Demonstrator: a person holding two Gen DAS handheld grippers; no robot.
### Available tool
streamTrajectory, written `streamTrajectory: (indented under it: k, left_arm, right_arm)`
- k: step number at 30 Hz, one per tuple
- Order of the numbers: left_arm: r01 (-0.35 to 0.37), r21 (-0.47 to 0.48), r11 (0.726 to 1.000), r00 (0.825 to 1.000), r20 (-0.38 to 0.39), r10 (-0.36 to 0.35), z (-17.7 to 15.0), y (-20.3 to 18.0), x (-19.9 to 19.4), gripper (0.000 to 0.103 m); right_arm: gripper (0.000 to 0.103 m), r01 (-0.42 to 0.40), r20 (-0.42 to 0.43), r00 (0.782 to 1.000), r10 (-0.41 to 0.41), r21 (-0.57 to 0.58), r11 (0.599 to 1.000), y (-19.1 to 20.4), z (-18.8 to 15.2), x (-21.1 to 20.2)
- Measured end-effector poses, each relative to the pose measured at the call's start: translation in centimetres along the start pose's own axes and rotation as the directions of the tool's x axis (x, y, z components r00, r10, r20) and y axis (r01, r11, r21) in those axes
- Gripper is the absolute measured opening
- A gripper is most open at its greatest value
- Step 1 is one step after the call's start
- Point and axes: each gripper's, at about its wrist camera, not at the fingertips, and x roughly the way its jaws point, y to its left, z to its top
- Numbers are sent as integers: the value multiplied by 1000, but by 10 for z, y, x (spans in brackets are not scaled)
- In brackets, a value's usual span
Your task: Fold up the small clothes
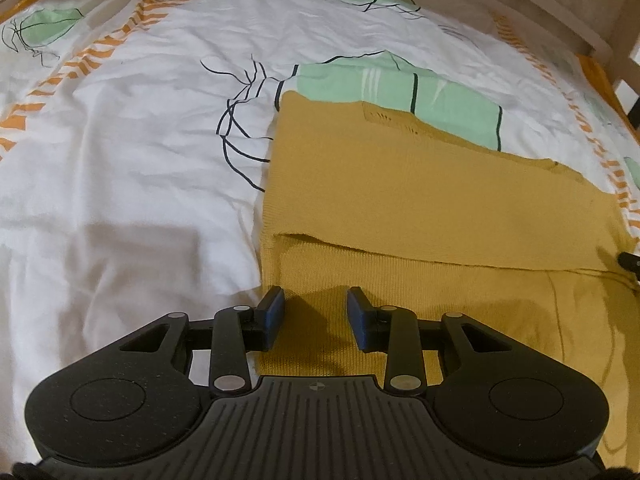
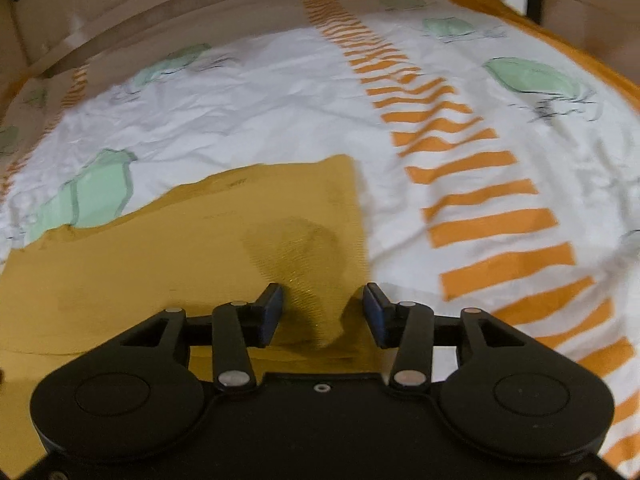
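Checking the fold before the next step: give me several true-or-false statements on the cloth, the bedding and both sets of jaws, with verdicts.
1. The mustard knit garment lies on a printed bedsheet. True.
2. The garment is spread out in a single layer. False: one layer is folded over another, its edge crossing the cloth in the left wrist view.
3. The left gripper has its jaws apart over the garment's near edge. True.
4. The right gripper is clamped shut on the cloth. False: its jaws stand apart, a ridge of cloth between them.
5. The bedsheet is plain white. False: it has orange stripes and green shapes.
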Motion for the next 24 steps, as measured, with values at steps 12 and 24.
streamTrajectory:
  k: [12,24]
  left_arm:
    - [-5,5,1000,1000,0,5,-1,-3,1,38]
    - [-3,7,1000,1000,0,3,-1,-4,1,39]
  right_arm:
    - [54,-164,28,986,162,94,982,-6,22,5]
    - [52,-77,96,992,76,-2,997,8,21,9]
